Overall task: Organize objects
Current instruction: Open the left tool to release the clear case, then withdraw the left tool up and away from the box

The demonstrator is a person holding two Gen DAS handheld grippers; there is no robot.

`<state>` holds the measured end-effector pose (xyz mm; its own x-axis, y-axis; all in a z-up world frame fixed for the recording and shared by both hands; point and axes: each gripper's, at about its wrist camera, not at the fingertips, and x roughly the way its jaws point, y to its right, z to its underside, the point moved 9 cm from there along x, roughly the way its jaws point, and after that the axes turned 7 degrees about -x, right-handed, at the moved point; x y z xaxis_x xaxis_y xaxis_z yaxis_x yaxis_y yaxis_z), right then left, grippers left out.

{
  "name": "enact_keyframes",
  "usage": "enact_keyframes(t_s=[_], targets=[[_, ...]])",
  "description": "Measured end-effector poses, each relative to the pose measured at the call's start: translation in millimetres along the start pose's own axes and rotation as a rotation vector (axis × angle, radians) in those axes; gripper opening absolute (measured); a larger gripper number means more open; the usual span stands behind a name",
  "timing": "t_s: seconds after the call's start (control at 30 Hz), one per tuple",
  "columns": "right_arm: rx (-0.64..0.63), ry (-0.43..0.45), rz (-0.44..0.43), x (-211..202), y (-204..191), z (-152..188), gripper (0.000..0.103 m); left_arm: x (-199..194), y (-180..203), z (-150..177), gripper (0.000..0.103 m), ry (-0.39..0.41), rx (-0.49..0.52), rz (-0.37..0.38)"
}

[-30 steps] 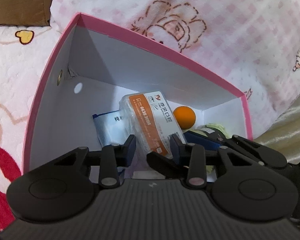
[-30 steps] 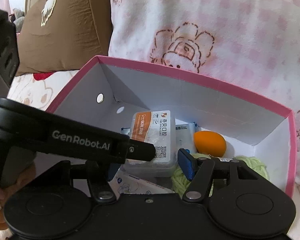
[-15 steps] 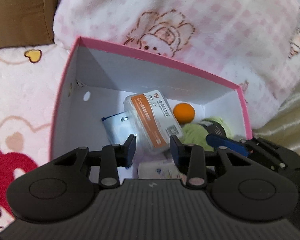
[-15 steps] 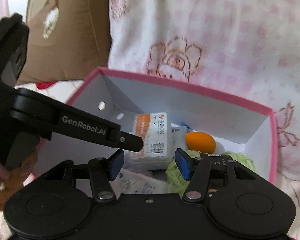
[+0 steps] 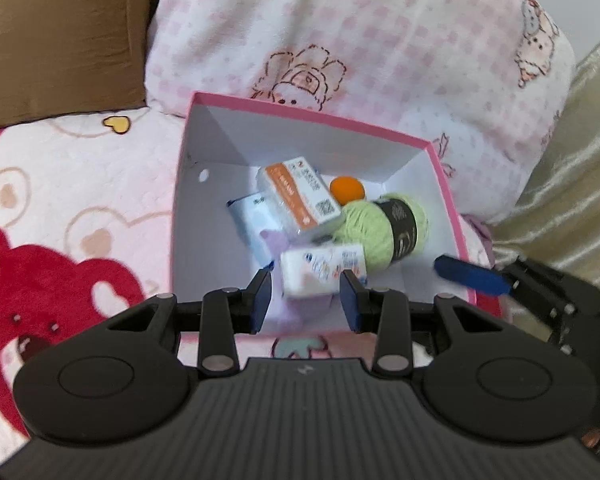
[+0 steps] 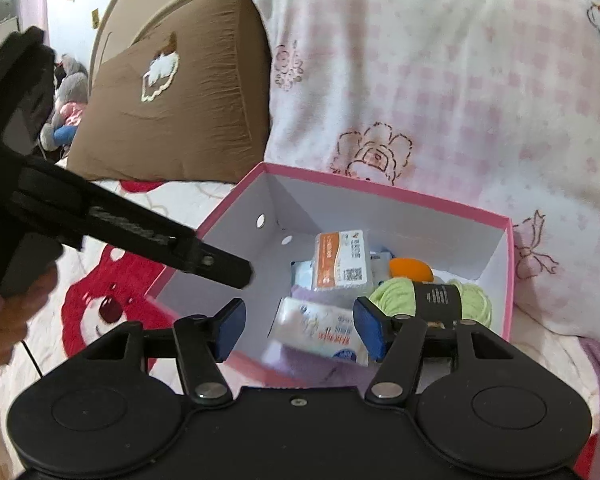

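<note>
hovering: left tongs (image 5: 306, 300) and right tongs (image 6: 298, 330) both hang above the near edge of the pink box (image 5: 300, 114), which sits on the bed.
left tongs: fingers stand a narrow gap apart with nothing pinched; the tissue pack seen between them lies lower, on the box floor.
right tongs: spread wider, and they have just been opening a little; nothing is between the pads, the box contents only show through the gap.
box contents: orange-and-white packet (image 5: 300, 196) leaning on top, blue-edged white pouch (image 5: 252, 224) under it, tissue pack (image 5: 324, 270) nearest the tongs, green yarn ball (image 5: 380, 228) with a dark band, orange ball (image 5: 346, 189) toward the far wall.
done, by the look of it: five things lie inside the box, loosely heaped rather than lined up.
left to do: no loose item shows on the bedspread (image 5: 80, 184) in either view, so the gathering looks nearly or wholly finished; tidying the heap may remain.
surroundings: pink checked pillow (image 6: 440, 80) behind the box, brown cushion (image 6: 172, 112) beside it.
</note>
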<state>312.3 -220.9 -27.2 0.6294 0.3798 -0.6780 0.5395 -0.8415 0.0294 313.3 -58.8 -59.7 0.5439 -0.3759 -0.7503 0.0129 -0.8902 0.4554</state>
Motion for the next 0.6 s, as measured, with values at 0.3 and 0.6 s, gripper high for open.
enact_keyframes(t_s=[0.3, 0.6], targets=[[0.062, 0.045, 0.01, -34.0, -10.8, 4.1, 0.068, -44.0, 21.6, 16.6, 0.036, 0.051, 0.027, 0.038], [0.146, 0.06, 0.06, -65.4, -13.6, 13.3, 0.07, -83.0, 25.0, 34.4, 0.039, 0.087, 0.039, -0.004]])
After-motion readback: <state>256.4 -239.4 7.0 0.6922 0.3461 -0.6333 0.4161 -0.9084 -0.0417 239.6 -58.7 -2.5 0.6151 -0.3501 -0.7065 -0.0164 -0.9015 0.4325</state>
